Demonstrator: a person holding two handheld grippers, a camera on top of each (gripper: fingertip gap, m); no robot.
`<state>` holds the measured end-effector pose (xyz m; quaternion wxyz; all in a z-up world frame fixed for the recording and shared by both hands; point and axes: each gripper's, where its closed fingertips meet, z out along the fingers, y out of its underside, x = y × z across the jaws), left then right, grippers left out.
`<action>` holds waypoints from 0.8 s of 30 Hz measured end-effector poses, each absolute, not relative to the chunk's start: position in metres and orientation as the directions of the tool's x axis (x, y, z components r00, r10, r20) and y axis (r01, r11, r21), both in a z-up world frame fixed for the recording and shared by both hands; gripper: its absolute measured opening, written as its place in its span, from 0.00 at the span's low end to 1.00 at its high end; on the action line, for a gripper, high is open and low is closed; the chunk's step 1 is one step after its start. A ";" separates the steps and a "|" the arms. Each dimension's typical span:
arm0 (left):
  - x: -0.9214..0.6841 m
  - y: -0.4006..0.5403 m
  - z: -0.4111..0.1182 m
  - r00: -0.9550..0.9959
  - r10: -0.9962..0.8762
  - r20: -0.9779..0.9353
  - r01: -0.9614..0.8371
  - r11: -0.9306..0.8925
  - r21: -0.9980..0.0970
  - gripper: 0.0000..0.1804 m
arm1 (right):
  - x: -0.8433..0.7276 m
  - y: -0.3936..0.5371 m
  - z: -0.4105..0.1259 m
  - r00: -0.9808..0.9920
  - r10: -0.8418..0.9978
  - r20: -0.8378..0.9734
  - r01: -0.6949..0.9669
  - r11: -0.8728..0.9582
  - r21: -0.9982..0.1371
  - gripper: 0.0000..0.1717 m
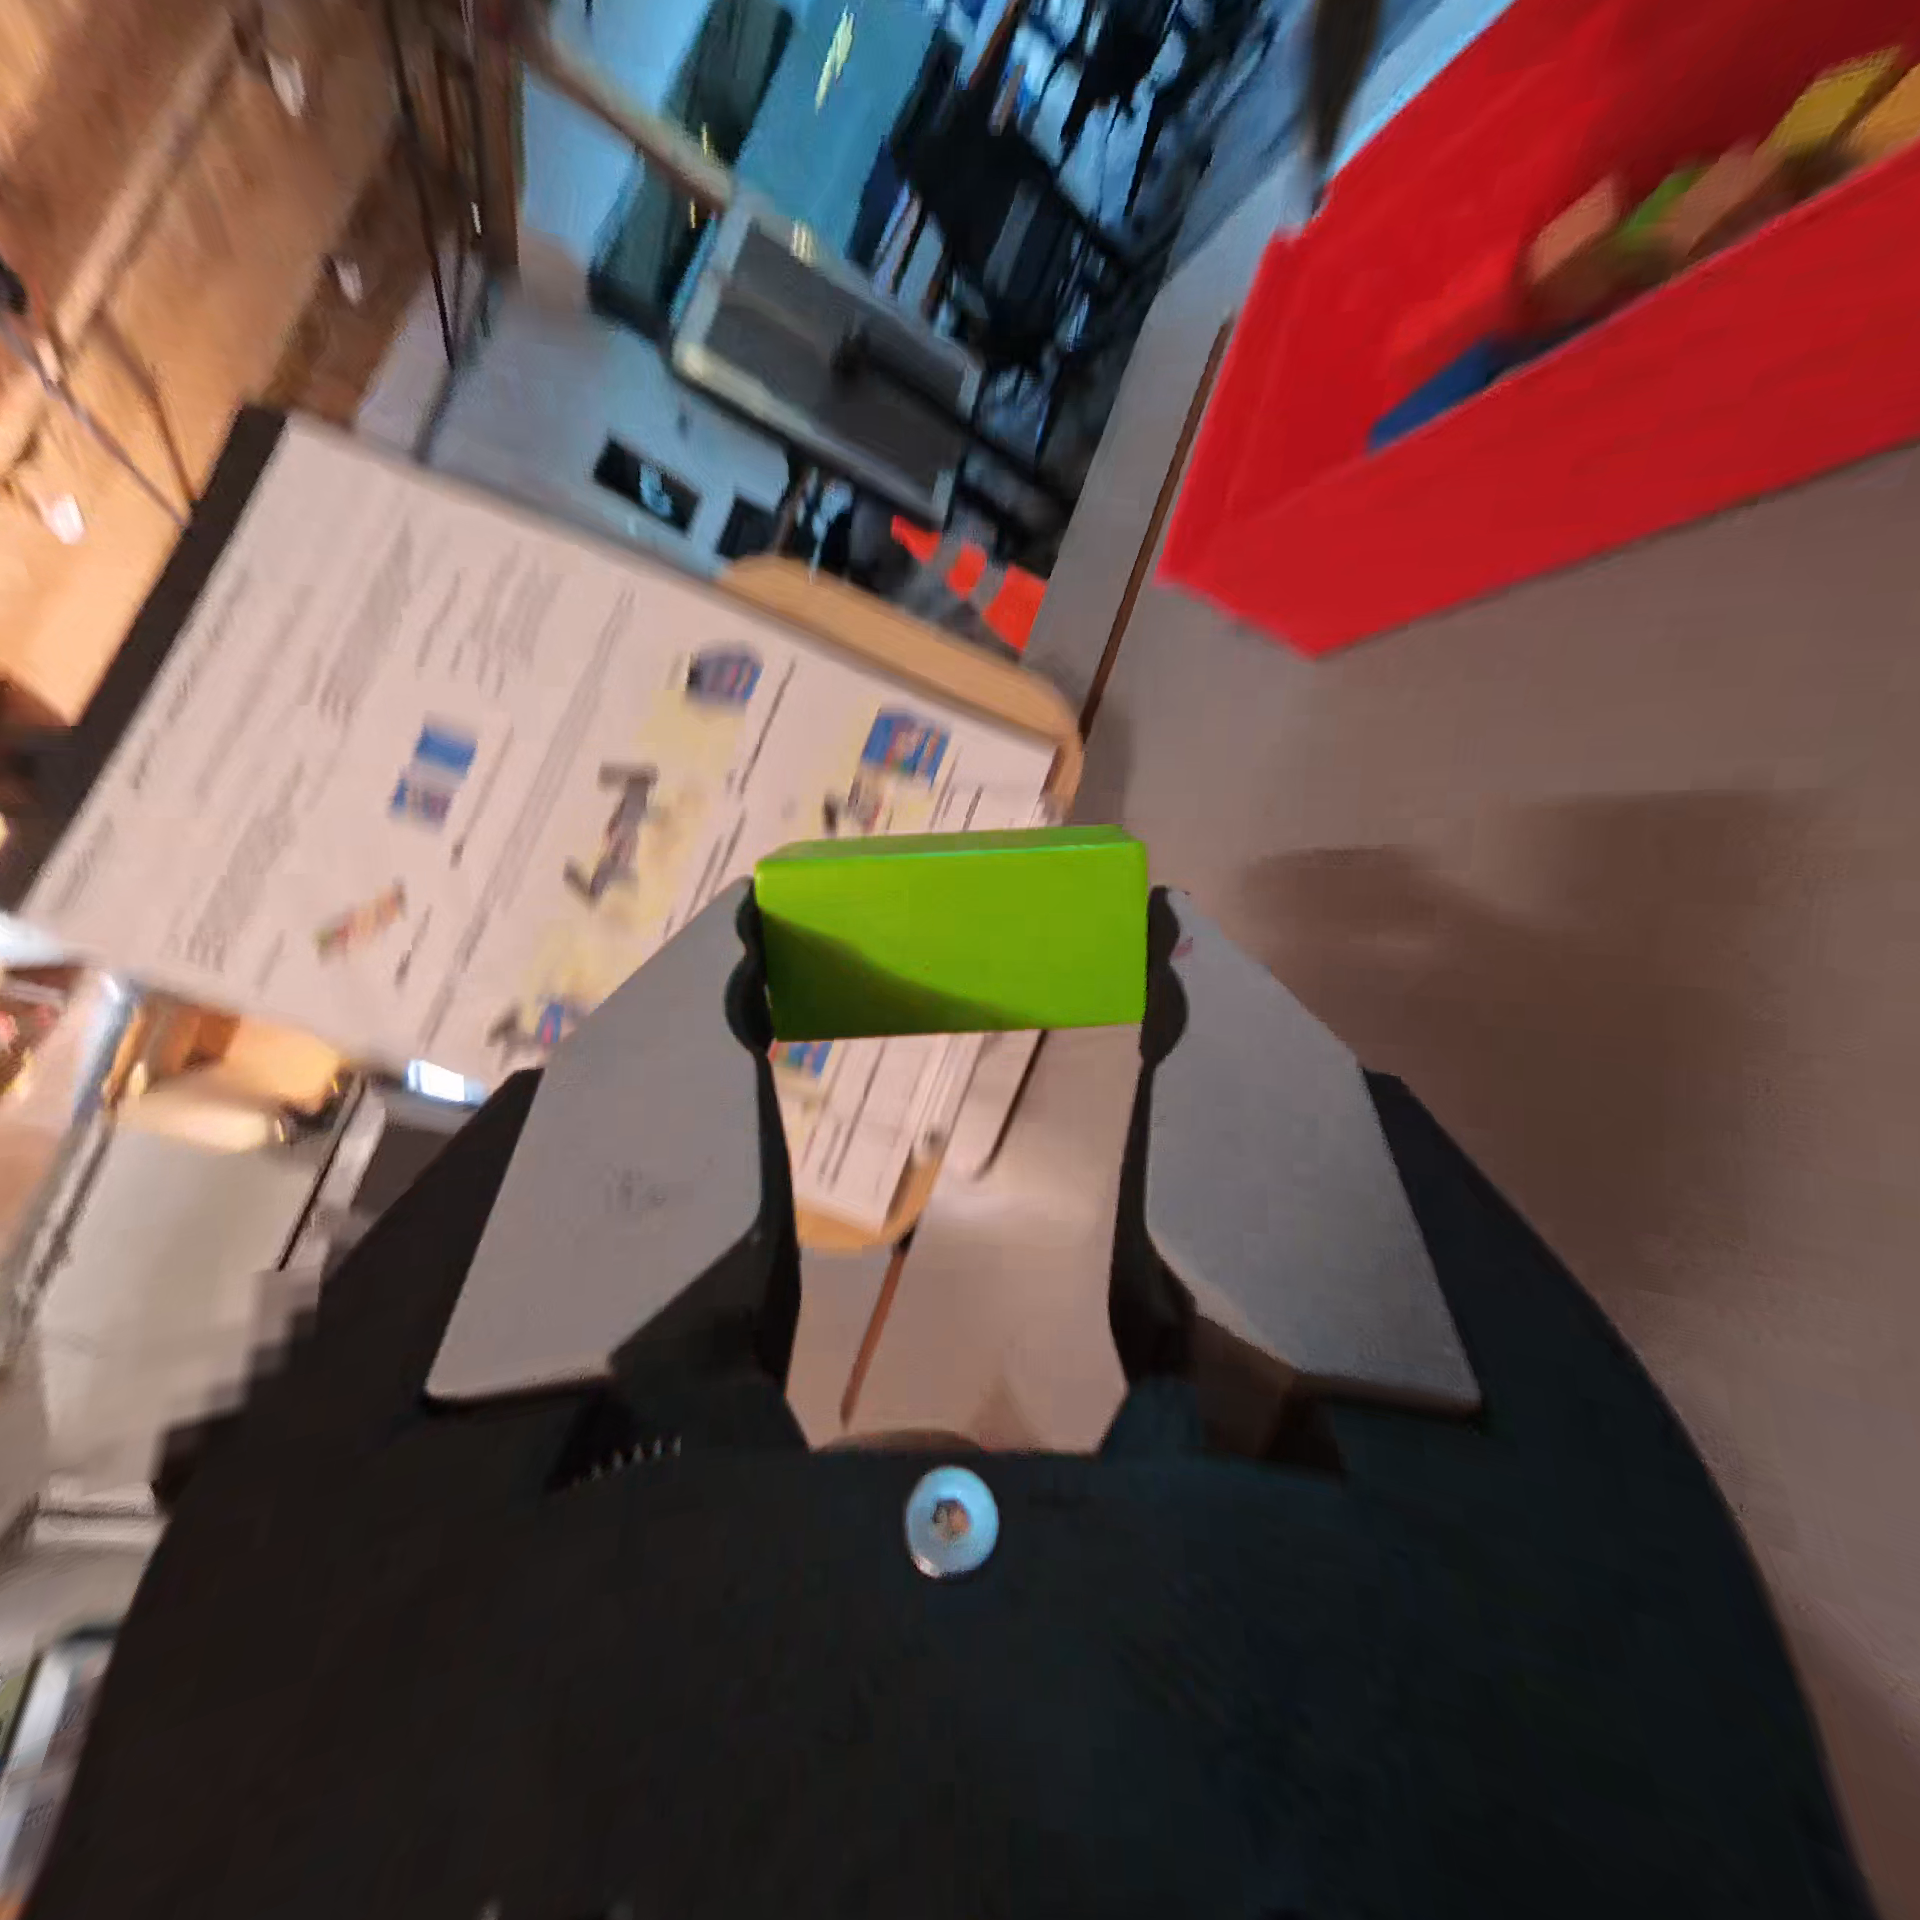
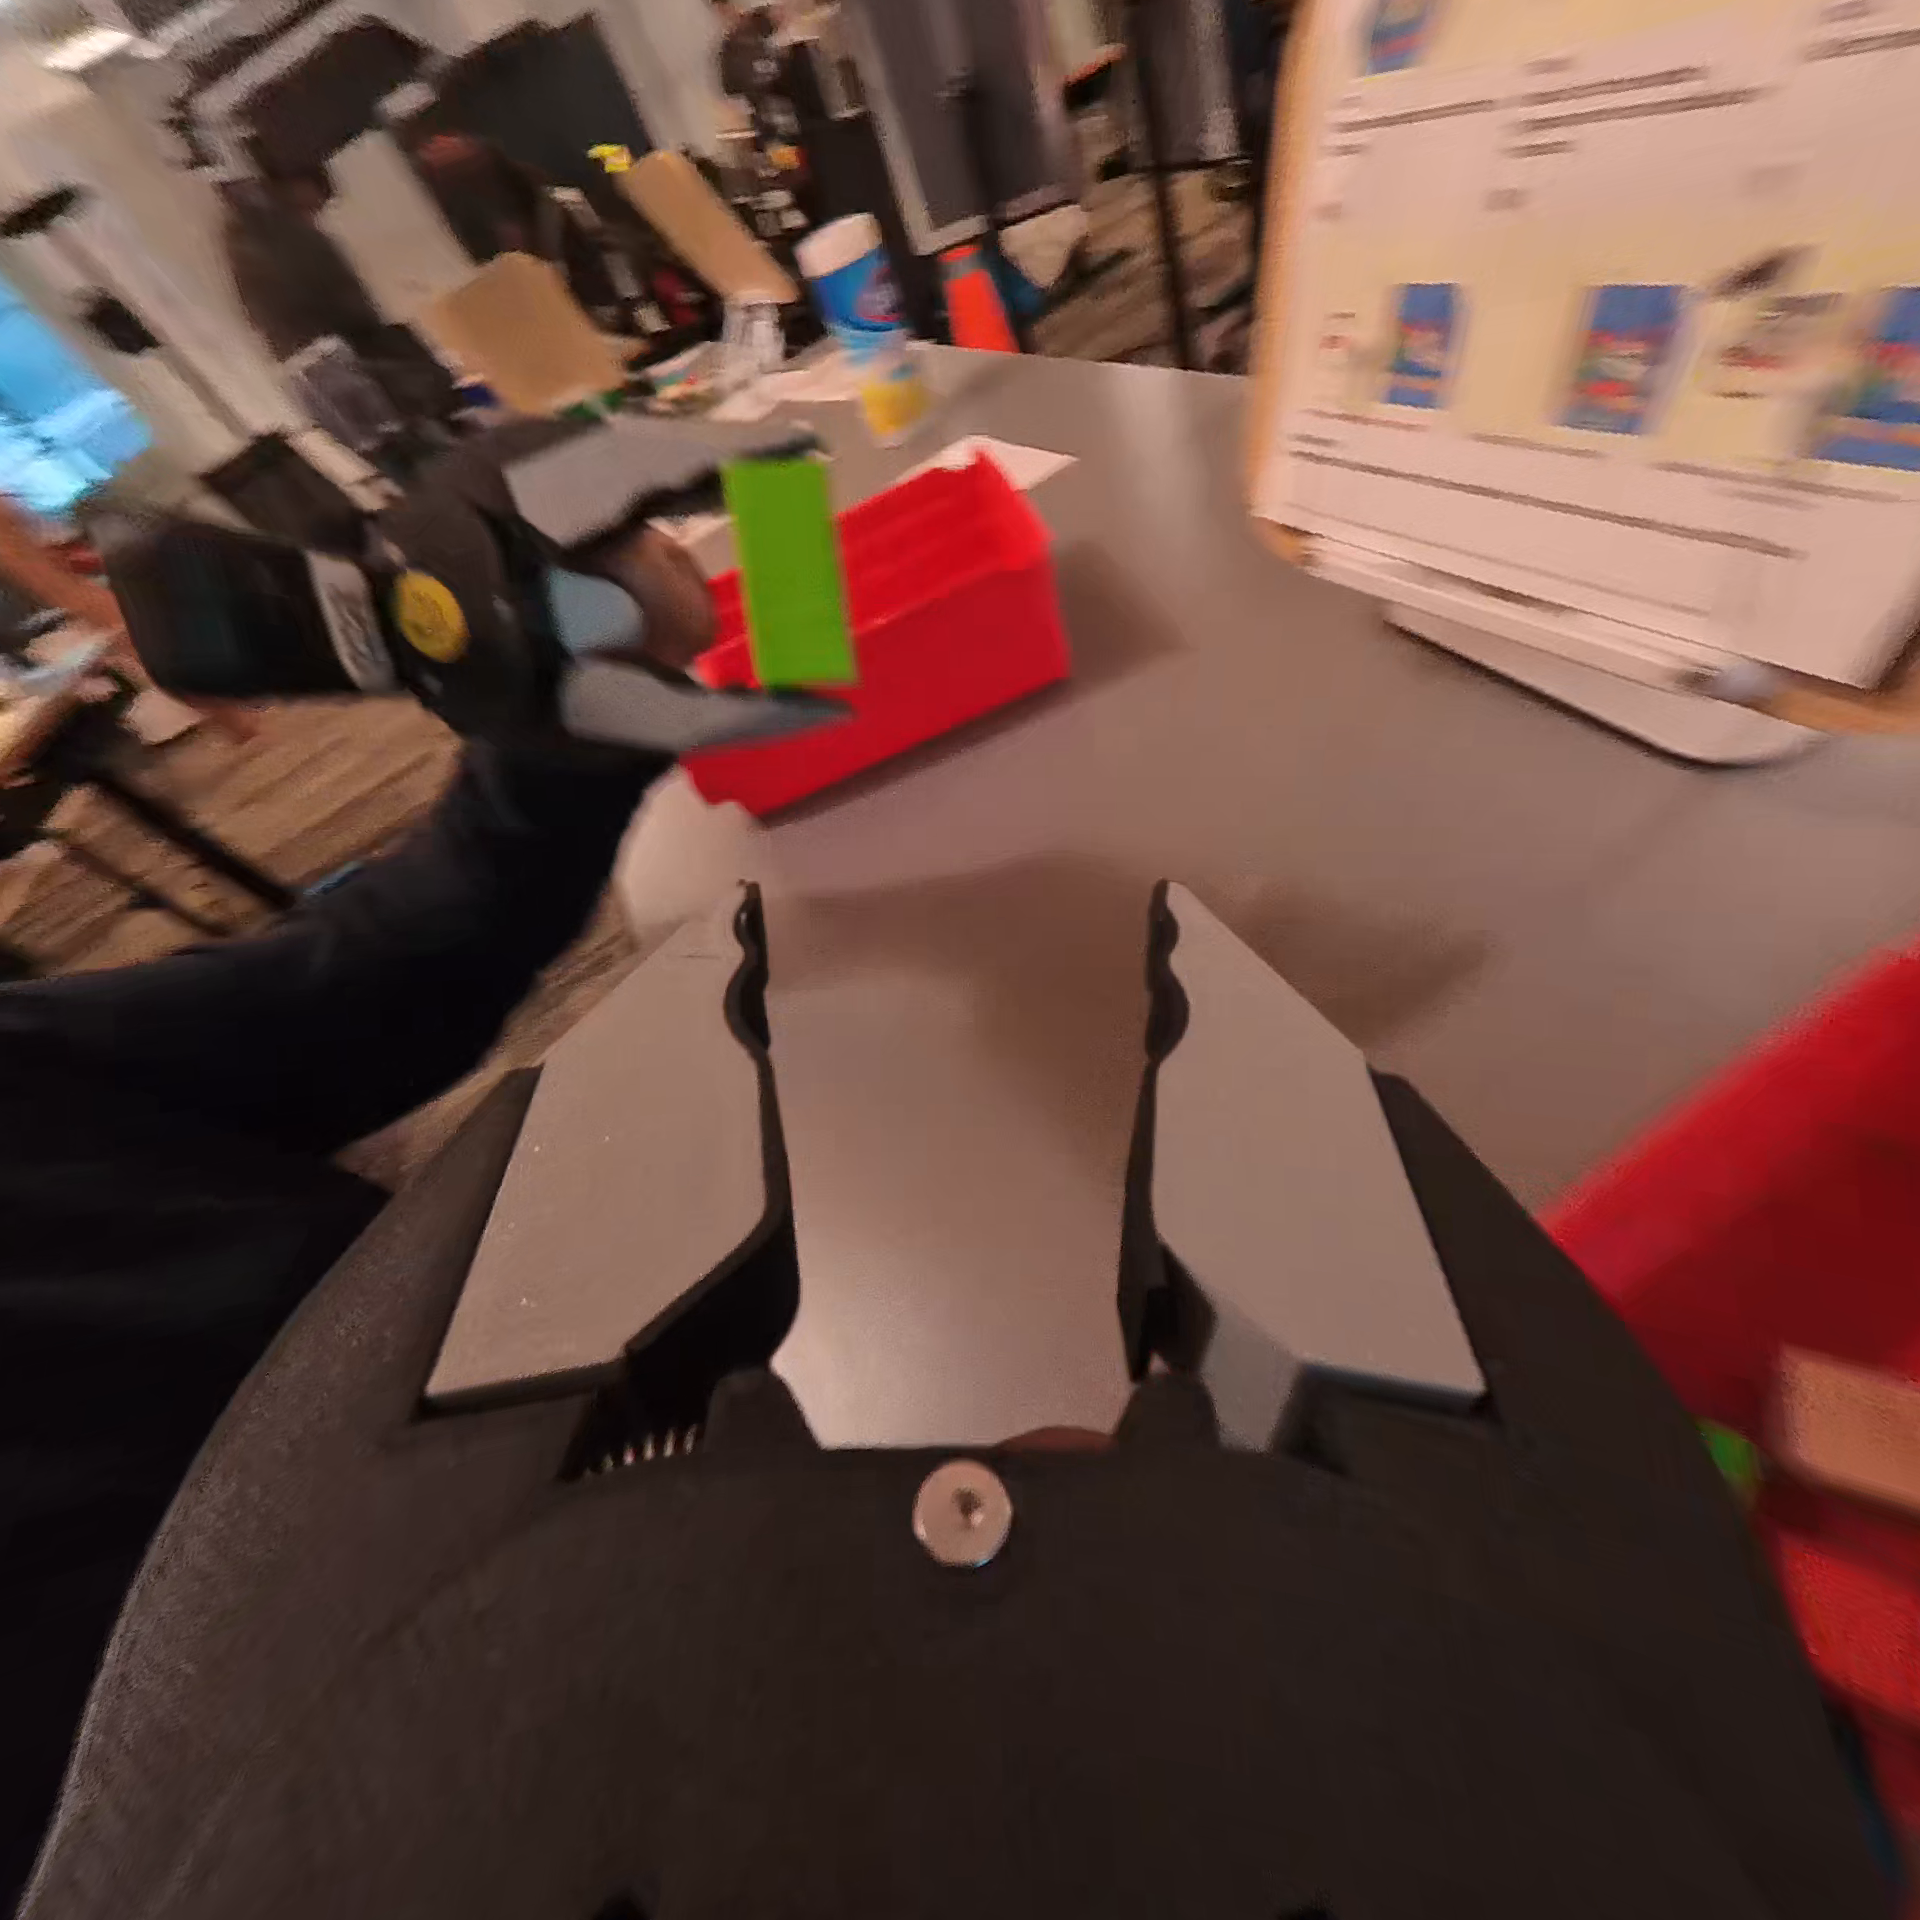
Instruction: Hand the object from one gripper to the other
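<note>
A bright green rectangular block point(image 1: 951, 940) sits lengthwise between the fingertips of my left gripper point(image 1: 951, 961), and both pads press on its ends. The right wrist view shows the same left gripper point(image 2: 795, 582) at the upper left, holding the green block point(image 2: 790, 571) upright in the air in front of a red bin. My right gripper point(image 2: 956, 977) is open and empty, with only the grey table point(image 2: 1351, 831) between its fingers. It is apart from the block, lower and to the right of it.
A red bin point(image 2: 935, 613) stands on the table behind the block, and it also shows in the left wrist view point(image 1: 1558, 416). Another red bin point(image 2: 1766, 1299) is at the right edge. A white poster board point(image 2: 1610, 364) stands at the back right. A dark sleeve point(image 2: 208, 1091) reaches in from the left.
</note>
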<state>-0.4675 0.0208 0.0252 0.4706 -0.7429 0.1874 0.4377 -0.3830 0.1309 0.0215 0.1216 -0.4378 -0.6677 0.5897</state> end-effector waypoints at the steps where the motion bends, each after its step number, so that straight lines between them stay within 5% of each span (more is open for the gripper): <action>1: -0.451 0.037 0.024 0.528 0.122 -0.840 -0.723 -0.454 -0.520 0.38 | -0.386 0.113 0.025 -0.622 0.689 -0.372 0.449 -0.076 -0.891 0.43; 7: -0.397 0.097 0.006 0.540 0.055 -0.840 -0.774 -0.359 -0.521 0.38 | -0.402 0.067 0.009 -0.665 0.630 -0.402 0.513 -0.007 -0.859 0.42; 9: -0.388 0.110 -0.001 0.544 0.033 -0.839 -0.781 -0.346 -0.520 0.38 | -0.400 0.068 -0.003 -0.668 0.630 -0.396 0.538 0.042 -0.842 0.19; 16: -0.388 0.119 -0.012 0.727 0.073 -0.683 -0.600 -0.416 -0.683 0.38 | -0.395 0.158 -0.016 -0.508 0.840 -0.190 0.572 0.163 -0.804 0.19; 20: -0.406 0.067 -0.015 0.866 0.157 -0.475 -0.358 -0.467 -0.809 0.37 | -0.380 0.309 -0.056 -0.157 0.978 0.141 0.778 0.210 -0.592 0.19; 24: -0.435 0.004 -0.025 0.885 0.293 -0.361 -0.192 -0.477 -0.858 0.38 | -0.349 0.383 -0.117 -0.003 0.956 0.292 0.935 0.106 -0.337 0.19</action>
